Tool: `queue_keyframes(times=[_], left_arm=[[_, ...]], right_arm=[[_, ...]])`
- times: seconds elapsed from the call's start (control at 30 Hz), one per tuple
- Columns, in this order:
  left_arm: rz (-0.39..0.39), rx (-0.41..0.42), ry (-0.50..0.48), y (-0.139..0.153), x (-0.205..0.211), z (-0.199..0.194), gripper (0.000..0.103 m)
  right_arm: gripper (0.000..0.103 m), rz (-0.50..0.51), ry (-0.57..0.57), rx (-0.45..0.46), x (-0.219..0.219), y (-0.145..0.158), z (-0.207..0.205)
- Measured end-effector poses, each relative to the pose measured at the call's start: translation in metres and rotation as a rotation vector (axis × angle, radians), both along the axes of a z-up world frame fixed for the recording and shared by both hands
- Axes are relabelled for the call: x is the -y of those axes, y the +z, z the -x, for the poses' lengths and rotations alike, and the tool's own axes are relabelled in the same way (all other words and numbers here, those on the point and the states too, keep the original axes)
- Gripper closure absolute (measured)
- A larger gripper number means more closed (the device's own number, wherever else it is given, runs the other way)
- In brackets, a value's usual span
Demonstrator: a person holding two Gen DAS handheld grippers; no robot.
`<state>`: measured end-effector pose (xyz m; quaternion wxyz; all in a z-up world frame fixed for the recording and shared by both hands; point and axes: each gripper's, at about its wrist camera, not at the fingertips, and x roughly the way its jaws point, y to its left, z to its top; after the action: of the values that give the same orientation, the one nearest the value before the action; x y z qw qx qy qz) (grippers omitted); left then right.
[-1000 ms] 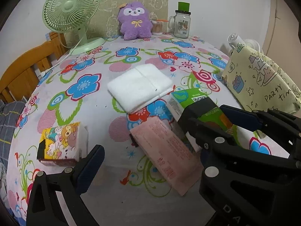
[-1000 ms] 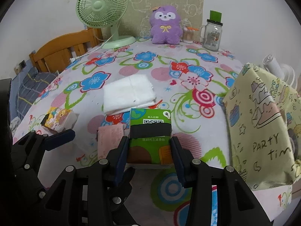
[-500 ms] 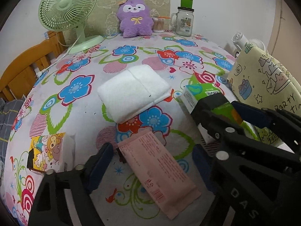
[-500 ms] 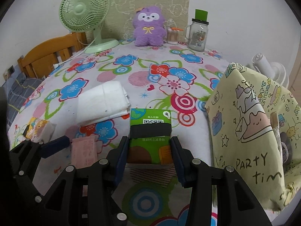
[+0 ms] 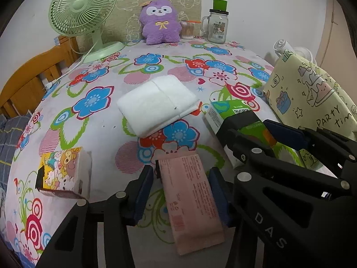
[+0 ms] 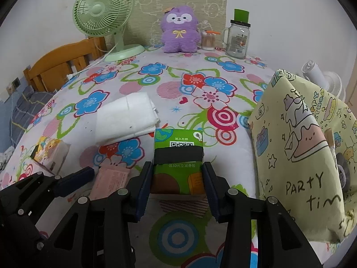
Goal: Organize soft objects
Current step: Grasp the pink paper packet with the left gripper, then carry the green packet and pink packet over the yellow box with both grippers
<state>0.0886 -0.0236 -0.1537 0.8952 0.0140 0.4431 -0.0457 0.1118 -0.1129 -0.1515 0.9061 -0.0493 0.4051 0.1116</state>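
Where the right gripper [image 6: 177, 176] clamps it, the green pack [image 6: 178, 154] is half hidden.

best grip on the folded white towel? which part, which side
Take the towel across its thick folded stack at the near corner, coming from above and the near side. It lies flat and alone on the cloth, with the green pack and pink pack nearer; a low pinch should gather all layers.

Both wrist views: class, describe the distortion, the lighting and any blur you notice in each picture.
Left wrist view: fisheye bends the floral tablecloth into a dome, corners vignetted black, light soft and even, green fan sharp. Right wrist view: same bulge and dark corners, party bag stretched at the edge, no motion blur.
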Motion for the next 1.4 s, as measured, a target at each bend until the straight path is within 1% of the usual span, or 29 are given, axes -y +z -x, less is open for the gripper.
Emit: queue_keyframes(times=[0.17,0.23,0.27,0.37,0.43,0.8,1.4], left_arm=[[0.003,-0.006,0.003,0.0,-0.002,0.007,0.052],[0.005,-0.002,0.006,0.0,-0.003,0.009,0.056],[0.007,-0.003,0.005,0.0,-0.003,0.01,0.062],[0.022,-0.006,0.001,0.001,-0.004,0.013,0.063],[0.041,-0.008,0.004,0.002,-0.006,0.013,0.064],[0.024,0.041,-0.008,0.021,-0.002,0.018,0.064],[0.003,0.151,-0.035,0.074,0.01,0.031,0.064]], right_arm=[[0.055,-0.001,0.005,0.009,-0.002,0.003,0.006],[0.055,-0.001,0.006,0.011,-0.003,0.004,0.008],[0.055,0.0,0.006,0.012,-0.003,0.004,0.009],[0.055,0.001,0.008,0.013,-0.004,0.004,0.012],[0.055,0.002,0.013,0.016,-0.005,0.005,0.014],[0.055,-0.019,0.004,0.048,-0.001,0.02,0.022],[0.055,-0.035,-0.011,0.157,0.011,0.074,0.04]])
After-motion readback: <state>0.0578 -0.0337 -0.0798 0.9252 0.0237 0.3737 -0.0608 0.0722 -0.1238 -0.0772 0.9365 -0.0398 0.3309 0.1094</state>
